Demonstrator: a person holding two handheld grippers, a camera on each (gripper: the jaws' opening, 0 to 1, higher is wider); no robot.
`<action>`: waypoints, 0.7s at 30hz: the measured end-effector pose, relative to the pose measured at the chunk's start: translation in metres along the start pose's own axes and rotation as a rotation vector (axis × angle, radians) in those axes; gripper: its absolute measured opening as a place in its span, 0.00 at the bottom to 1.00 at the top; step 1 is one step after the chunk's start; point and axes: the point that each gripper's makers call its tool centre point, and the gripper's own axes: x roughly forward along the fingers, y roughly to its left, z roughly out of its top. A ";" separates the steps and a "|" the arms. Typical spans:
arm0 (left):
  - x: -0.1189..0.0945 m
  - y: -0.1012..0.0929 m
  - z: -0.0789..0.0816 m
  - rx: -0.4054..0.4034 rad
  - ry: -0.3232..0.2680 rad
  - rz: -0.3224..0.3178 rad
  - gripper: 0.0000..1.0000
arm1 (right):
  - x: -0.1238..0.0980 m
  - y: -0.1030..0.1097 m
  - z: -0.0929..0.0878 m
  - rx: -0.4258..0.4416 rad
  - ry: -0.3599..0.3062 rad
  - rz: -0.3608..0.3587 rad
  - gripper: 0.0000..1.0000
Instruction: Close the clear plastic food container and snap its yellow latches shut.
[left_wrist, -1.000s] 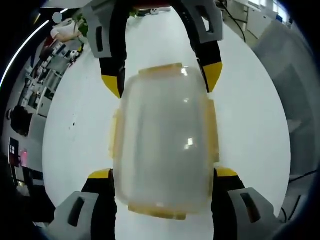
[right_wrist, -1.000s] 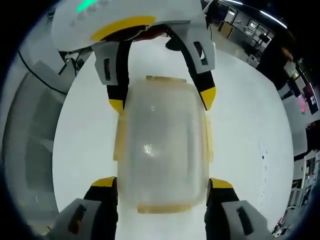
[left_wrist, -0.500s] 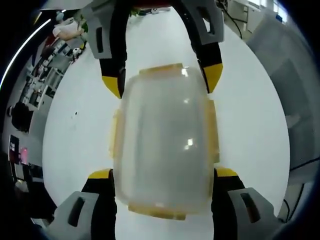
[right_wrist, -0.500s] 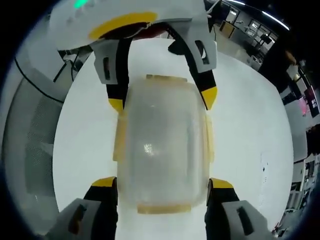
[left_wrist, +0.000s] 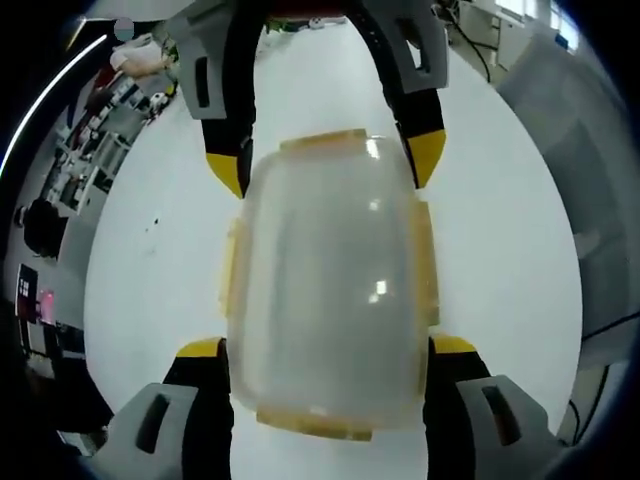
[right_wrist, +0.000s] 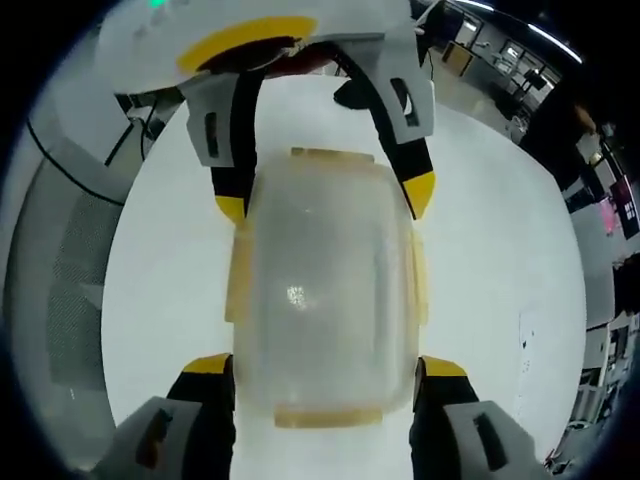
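The clear plastic food container (left_wrist: 325, 290) lies lid-on upon the white table (left_wrist: 150, 280), with yellow latches (left_wrist: 425, 265) along its four edges. My left gripper (left_wrist: 326, 347) clasps its near end, one yellow-tipped jaw pressed to each side. In the left gripper view, my right gripper (left_wrist: 325, 162) reaches in from the top and flanks the far end. In the right gripper view the same container (right_wrist: 325, 290) sits between my right gripper (right_wrist: 325, 365) at the bottom and my left gripper (right_wrist: 325, 200) at the top. Both hold the container (right_wrist: 325, 290) from opposite ends.
A grey mesh chair back (right_wrist: 70, 270) stands beyond the table edge, seen also as a grey chair (left_wrist: 590, 150) in the left gripper view. Cluttered shelves and desks (left_wrist: 90, 120) lie further off. Bare white tabletop (right_wrist: 500, 270) surrounds the container.
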 end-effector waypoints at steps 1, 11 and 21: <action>0.000 0.002 0.000 0.000 0.001 0.000 0.76 | 0.000 -0.001 0.000 0.000 0.000 0.000 0.71; 0.005 0.018 0.000 -0.008 -0.002 0.002 0.76 | 0.001 -0.018 -0.001 -0.011 0.005 -0.005 0.71; 0.008 0.032 0.000 -0.017 -0.005 0.004 0.76 | 0.002 -0.033 -0.003 -0.017 0.008 -0.005 0.71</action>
